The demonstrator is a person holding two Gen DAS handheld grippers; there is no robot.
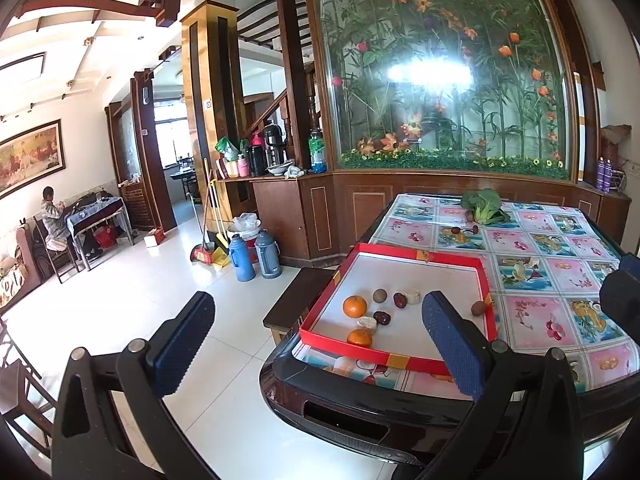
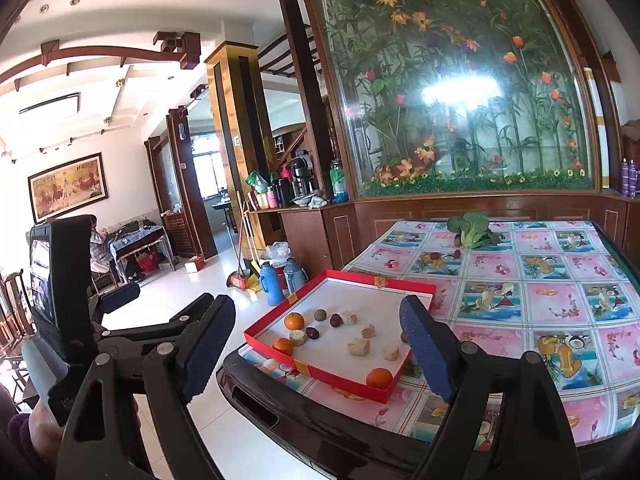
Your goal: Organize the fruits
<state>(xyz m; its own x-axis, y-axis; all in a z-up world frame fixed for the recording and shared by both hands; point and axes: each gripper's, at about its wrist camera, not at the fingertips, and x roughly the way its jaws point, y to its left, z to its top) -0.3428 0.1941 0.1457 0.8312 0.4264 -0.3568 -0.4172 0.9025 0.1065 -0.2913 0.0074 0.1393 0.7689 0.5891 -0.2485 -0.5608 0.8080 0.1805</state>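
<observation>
Jaws of both grippers stand released with nothing between them: the left gripper [image 1: 320, 344] and right gripper [image 2: 320, 344] hang short of the desk [image 2: 520, 320] edge, off its near corner. Just past that edge lies the red tray [image 2: 332, 372], on the patterned cloth. In it sit three oranges, one at the near corner [image 2: 379, 377], two at 9 o'clock [image 2: 294, 321], with dark dates [image 2: 312, 333], pale chunks [image 2: 358, 346] and a brown round fruit [image 2: 320, 314] scattered between.

By my reading the sorting is at an early or in-between step; no piece is grasped. The next move likely calls for reaching over the tray's low wall and picking one piece, the near orange being easiest. The loose pieces lie close together at 9 o'clock, so a jaw could knock a neighbour.

Farther, at 12 o'clock, a green vegetable [image 2: 472, 232] and small dark fruits [image 2: 438, 257] rest on the desk outside the tray. Beyond stand flasks [image 2: 276, 284] on the floor and a glass flower panel [image 2: 460, 80].
</observation>
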